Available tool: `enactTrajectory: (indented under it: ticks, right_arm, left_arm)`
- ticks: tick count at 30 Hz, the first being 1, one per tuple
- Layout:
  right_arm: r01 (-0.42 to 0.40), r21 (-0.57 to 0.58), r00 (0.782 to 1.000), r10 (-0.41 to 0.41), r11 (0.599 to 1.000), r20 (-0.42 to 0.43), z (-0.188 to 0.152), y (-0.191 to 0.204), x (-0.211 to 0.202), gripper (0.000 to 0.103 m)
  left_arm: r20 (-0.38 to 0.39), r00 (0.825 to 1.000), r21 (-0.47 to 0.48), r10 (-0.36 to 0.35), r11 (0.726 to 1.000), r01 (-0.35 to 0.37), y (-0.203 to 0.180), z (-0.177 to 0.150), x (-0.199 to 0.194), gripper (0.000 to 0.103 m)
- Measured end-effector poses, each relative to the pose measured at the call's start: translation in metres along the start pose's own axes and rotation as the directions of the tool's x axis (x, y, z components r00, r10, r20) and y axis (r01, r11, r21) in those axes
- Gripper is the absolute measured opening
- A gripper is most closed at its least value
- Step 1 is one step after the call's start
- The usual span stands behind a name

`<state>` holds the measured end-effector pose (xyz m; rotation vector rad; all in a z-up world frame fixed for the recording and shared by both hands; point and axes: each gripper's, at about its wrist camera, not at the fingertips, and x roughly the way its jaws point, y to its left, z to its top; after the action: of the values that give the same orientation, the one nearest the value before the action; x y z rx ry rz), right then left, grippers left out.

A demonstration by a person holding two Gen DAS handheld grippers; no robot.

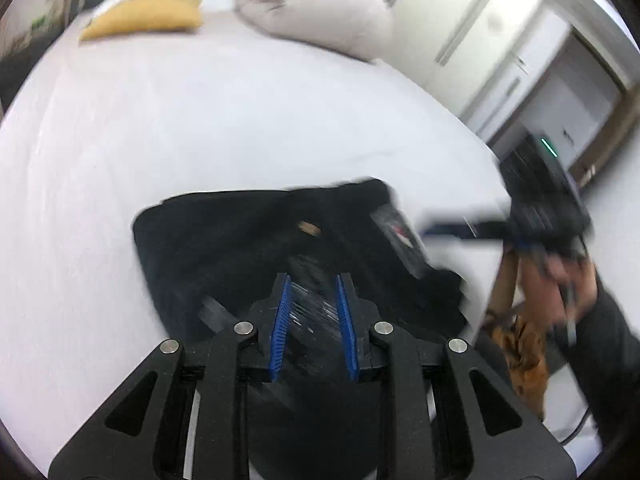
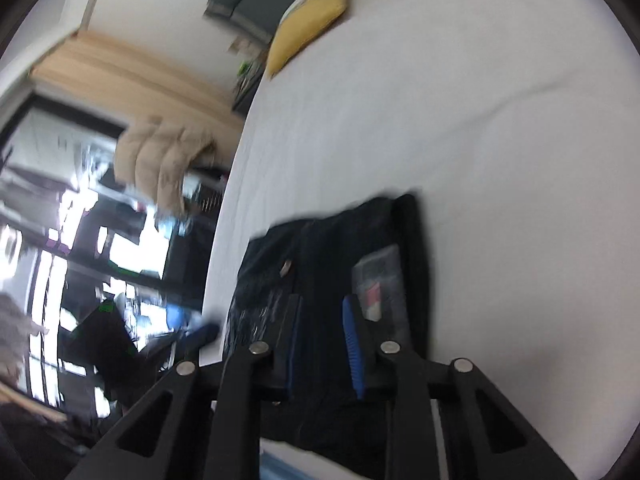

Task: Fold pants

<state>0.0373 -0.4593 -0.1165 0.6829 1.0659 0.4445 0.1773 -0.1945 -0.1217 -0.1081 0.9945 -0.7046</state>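
The dark pants [image 1: 280, 256] are seen lying as a compact folded bundle on the white bed sheet [image 1: 200, 120], lower centre of the left wrist view and lower centre of the right wrist view, close to the bed's near edge. The left gripper [image 1: 312, 280] is held above the bundle with its blue-padded fingers set apart and nothing caught between them; the right gripper [image 2: 322, 308] is likewise held parted over the cloth, with no fold pinched. The fold is judged nearly complete, so a final press or squaring of edges is probably what remains; it is best done with both tools lowered flat, so that the layers are not dragged. A yellow pillow [image 1: 144, 18] and a beige duvet [image 1: 320, 8] are seen at the upper frame. Both views are smeared by motion: the label patch [image 2: 378, 280] cannot be read, the bundle's near edge is hidden behind the gripper bodies, and contact with the cloth cannot be confirmed.
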Motion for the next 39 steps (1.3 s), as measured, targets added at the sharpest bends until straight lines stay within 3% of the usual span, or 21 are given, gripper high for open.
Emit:
enactTrajectory:
  ticks: [2,3,5,6,9,19,24,26,27,32,33,34,35,36,37,38,39]
  right_arm:
    - [0.025,-0.017,0.998,-0.026,1.000,-0.049,-0.010,0.003,0.017,0.020]
    - [0.039,-0.006,0.996,-0.040,0.999,-0.076,-0.015,0.000,0.026,0.019]
    - [0.094,0.016,0.989,-0.091,0.995,-0.120,-0.024,-0.014,0.041,0.003]
    - [0.104,0.032,0.988,-0.100,0.994,-0.117,-0.028,-0.022,0.044,0.000]
    - [0.024,0.116,0.997,-0.016,0.993,-0.073,-0.031,-0.040,0.039,0.000]
    - [0.001,0.099,1.000,-0.001,0.995,0.003,-0.041,-0.033,0.029,0.003]
    - [-0.079,0.093,0.995,0.072,0.993,0.068,-0.059,-0.026,0.008,0.013]
    - [-0.068,0.123,0.996,0.060,0.990,0.065,-0.070,-0.040,0.011,0.009]
    - [-0.084,0.135,0.994,0.073,0.987,0.082,-0.074,-0.047,0.011,0.000]
    - [-0.187,0.161,0.977,0.167,0.969,0.132,-0.081,-0.066,0.005,0.001]
    - [-0.188,0.152,0.976,0.168,0.970,0.135,-0.079,-0.062,-0.001,0.010]
    - [-0.194,0.138,0.974,0.174,0.971,0.148,-0.076,-0.058,-0.008,0.033]
    - [-0.205,0.122,0.968,0.182,0.971,0.173,-0.074,-0.053,-0.017,0.046]
    - [-0.214,0.105,0.960,0.189,0.971,0.209,-0.070,-0.048,-0.028,0.068]
    - [-0.208,0.086,0.953,0.182,0.974,0.243,-0.064,-0.044,-0.038,0.076]
    - [-0.194,0.072,0.950,0.170,0.978,0.261,-0.059,-0.040,-0.043,0.076]
    - [-0.184,0.066,0.950,0.160,0.981,0.268,-0.050,-0.040,-0.047,0.076]
  left_arm:
    - [-0.053,0.998,-0.032,0.028,0.999,-0.029,0.021,0.017,0.023,0.022]
    - [-0.080,0.997,-0.050,0.000,0.999,-0.004,0.029,0.021,0.034,0.022]
    - [-0.097,0.995,-0.098,-0.037,0.995,0.027,0.042,0.019,0.049,0.022]
    - [-0.092,0.995,-0.106,-0.044,0.994,0.034,0.043,0.017,0.050,0.022]
    - [-0.063,0.997,-0.095,-0.039,0.995,0.033,0.042,0.000,0.044,0.022]
    - [0.008,0.999,0.062,0.033,0.997,-0.033,0.004,-0.091,-0.008,0.022]
    - [0.014,1.000,0.040,0.024,0.999,-0.025,0.013,-0.098,-0.009,0.022]
    - [0.020,1.000,0.045,0.024,0.999,-0.024,0.007,-0.100,0.000,0.022]
    - [0.030,0.999,0.054,0.024,0.998,-0.026,0.007,-0.101,-0.001,0.022]
    - [0.035,0.999,0.049,0.005,0.999,-0.007,0.014,-0.095,-0.012,0.022]
    - [0.024,1.000,0.028,-0.002,1.000,0.001,0.014,-0.091,-0.018,0.022]
    - [0.037,0.999,0.007,-0.012,1.000,0.012,0.017,-0.088,-0.034,0.022]
    - [0.086,0.996,-0.002,-0.014,1.000,0.014,0.020,-0.084,-0.052,0.022]
    - [0.129,0.992,-0.007,0.004,1.000,-0.003,0.023,-0.081,-0.064,0.023]
    - [0.162,0.986,-0.024,0.032,0.999,-0.028,0.030,-0.076,-0.074,0.034]
    - [0.182,0.982,-0.063,0.053,0.997,-0.042,0.040,-0.071,-0.080,0.049]
    - [0.194,0.979,-0.106,0.067,0.993,-0.046,0.051,-0.068,-0.082,0.085]
